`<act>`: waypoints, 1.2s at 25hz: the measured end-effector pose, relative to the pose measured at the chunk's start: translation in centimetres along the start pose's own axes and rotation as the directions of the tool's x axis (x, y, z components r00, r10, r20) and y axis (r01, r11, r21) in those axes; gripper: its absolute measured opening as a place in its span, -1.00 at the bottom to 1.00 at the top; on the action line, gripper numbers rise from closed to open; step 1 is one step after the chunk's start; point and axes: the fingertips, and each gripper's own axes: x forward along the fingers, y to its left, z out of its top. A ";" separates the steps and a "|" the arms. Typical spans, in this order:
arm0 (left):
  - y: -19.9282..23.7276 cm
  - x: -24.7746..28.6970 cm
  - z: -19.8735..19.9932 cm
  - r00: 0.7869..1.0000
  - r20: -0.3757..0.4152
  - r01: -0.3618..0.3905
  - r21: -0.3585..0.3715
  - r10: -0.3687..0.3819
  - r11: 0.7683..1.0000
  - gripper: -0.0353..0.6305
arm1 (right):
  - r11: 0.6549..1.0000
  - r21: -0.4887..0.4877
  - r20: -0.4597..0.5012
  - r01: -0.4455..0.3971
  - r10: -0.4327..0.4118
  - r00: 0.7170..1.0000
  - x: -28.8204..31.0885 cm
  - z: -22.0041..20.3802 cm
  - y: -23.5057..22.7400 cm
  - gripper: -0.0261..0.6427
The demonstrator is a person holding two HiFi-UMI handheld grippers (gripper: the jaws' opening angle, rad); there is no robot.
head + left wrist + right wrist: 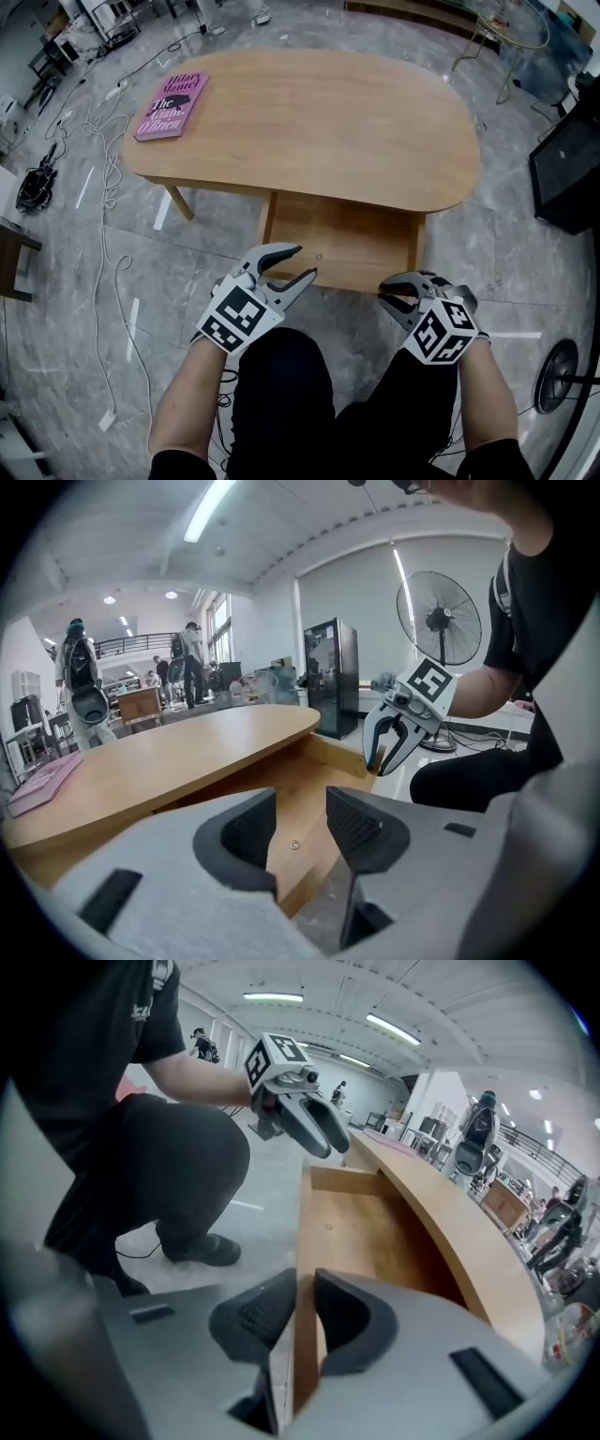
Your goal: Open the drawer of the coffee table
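The wooden coffee table (309,117) has its drawer (342,239) showing below the near rim, with a small round fitting (319,255) on its pale panel. My right gripper (398,295) is at the drawer's near right corner. In the right gripper view its jaws (305,1307) straddle the thin near edge board of the drawer (302,1241), and both pads lie against it. My left gripper (286,267) hovers open at the drawer's near left corner with nothing between its pads. In the left gripper view, the left gripper (300,822) frames the drawer panel (305,803) and the right gripper (389,752) shows beyond.
A pink book (172,105) lies on the table's far left. Cables (103,244) trail over the marble floor at left. A black cabinet (572,173) and a fan base (553,375) stand at right. My black-clad knees (281,394) crouch close to the drawer. People stand far behind.
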 end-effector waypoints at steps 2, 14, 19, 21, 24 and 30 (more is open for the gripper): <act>0.8 -0.4 0.2 1.000 0.024 -0.007 -0.016 0.007 1.000 -0.37 | 1.000 -0.008 -0.005 0.013 -0.013 1.000 -0.1 0.0 -0.2 -0.72; 4.1 -1.5 1.5 0.996 0.088 -0.018 -0.069 0.024 0.997 -0.48 | 0.999 -0.021 0.008 0.038 -0.038 0.999 -0.1 1.0 2.0 -0.90; 4.0 -1.1 0.8 0.997 0.074 0.002 -0.061 0.003 0.998 -0.48 | 0.998 0.006 -0.055 0.070 -0.070 0.996 0.1 -0.8 -0.1 -0.46; 3.8 -0.9 0.4 0.998 0.062 0.006 -0.068 -0.001 0.998 -0.48 | 0.998 -0.037 -0.116 0.051 -0.055 0.992 0.9 -1.9 0.0 -0.55; 3.5 -0.5 0.5 0.999 0.053 0.010 -0.073 -0.006 0.997 -0.48 | 0.999 -0.036 -0.138 0.031 -0.036 0.990 1.0 -2.0 -0.2 -0.67; 2.8 -0.3 0.0 0.999 0.037 0.011 -0.042 -0.009 0.999 -0.48 | 1.000 -0.025 -0.110 0.009 -0.012 0.994 1.3 -1.2 1.0 -0.69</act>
